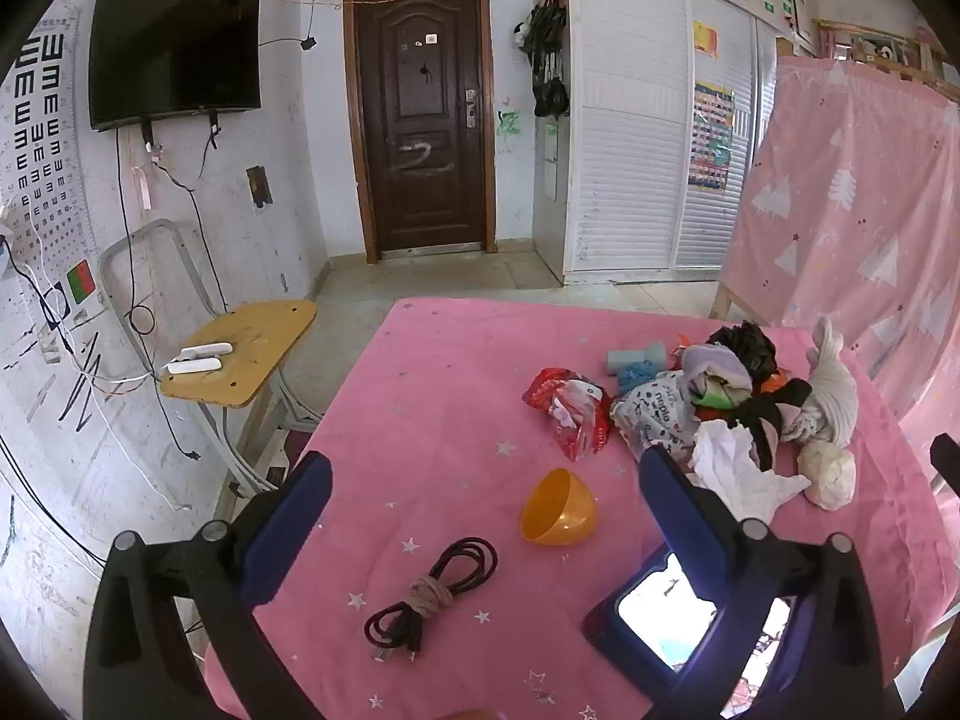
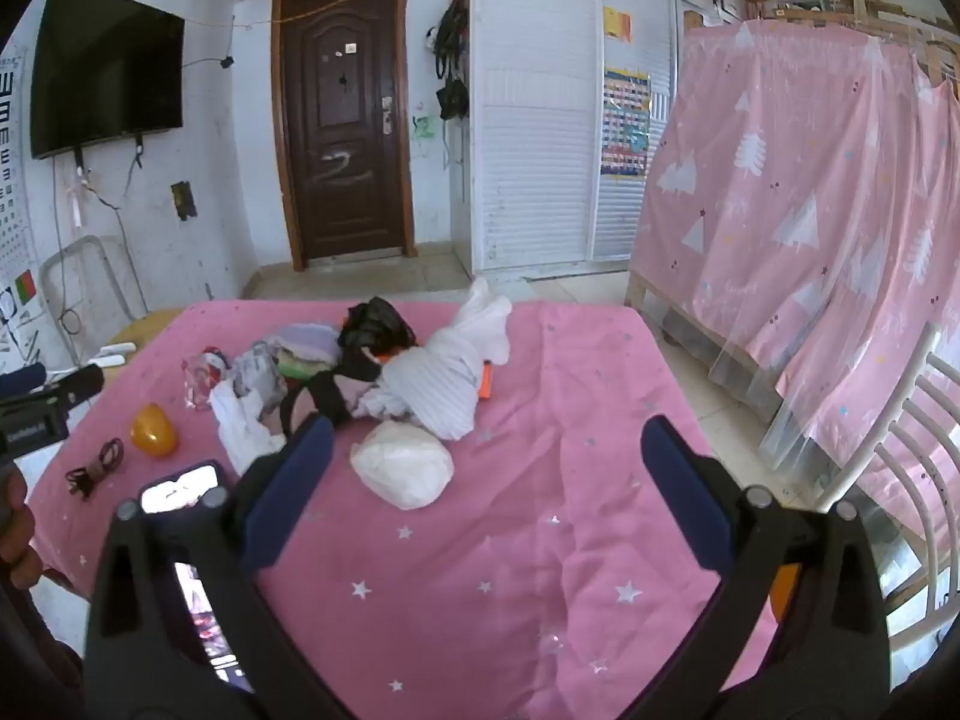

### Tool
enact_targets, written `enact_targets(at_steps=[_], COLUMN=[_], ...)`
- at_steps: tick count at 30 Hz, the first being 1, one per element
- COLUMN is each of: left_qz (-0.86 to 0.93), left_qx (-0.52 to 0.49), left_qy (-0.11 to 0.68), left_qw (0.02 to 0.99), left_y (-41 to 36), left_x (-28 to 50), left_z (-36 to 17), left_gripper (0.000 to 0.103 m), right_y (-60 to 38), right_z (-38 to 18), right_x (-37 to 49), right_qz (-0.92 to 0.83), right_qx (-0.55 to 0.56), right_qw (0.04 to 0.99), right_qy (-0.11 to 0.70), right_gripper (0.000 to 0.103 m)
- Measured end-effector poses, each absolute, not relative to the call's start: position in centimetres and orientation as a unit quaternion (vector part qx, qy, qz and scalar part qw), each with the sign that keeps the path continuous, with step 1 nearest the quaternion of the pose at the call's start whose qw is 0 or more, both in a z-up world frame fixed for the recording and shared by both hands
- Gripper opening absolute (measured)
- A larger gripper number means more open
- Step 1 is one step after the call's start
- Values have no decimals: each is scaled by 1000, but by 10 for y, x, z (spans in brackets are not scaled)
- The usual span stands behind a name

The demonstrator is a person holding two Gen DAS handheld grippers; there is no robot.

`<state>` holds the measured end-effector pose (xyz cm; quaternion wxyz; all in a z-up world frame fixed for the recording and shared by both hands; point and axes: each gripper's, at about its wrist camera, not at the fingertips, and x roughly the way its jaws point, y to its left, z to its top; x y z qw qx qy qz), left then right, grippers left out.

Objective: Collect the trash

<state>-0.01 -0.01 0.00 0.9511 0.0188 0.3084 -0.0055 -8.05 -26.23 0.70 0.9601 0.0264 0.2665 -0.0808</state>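
Left gripper: jaws spread wide, nothing between the pads, hovering over the table. Right gripper: likewise spread wide and holding nothing, above bare cloth.

Beneath the left gripper lie a coiled black cable and an orange plastic half-shell; a lit phone lies partly behind its right finger.

The trash sits in a heap on the far part of the table: red wrapper, printed wrapper, crumpled white tissue, black bag, mixed with clothing and a white knotted cloth. A white wad lies just beside the right gripper's left finger.

Table surface: pink cloth with star print, creased. Room: dark brown door on the far wall, wall-mounted television, eye chart, white louvred wardrobe, pink curtain over a wooden frame, small wooden stand beside the table.
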Motion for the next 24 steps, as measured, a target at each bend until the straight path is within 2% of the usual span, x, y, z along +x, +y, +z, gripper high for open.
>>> enact_targets(at_steps=[24], left_qz=[-6], left_qx=[18], left_qy=[310], left_qw=[951], left_y=[0], left_x=[0], left_z=[0], left_gripper=[95], right_y=[-262], right_z=[7], right_x=[-81], right_qz=[-82], right_qx=[26], right_qw=[960], right_qy=[266], right_gripper=[99])
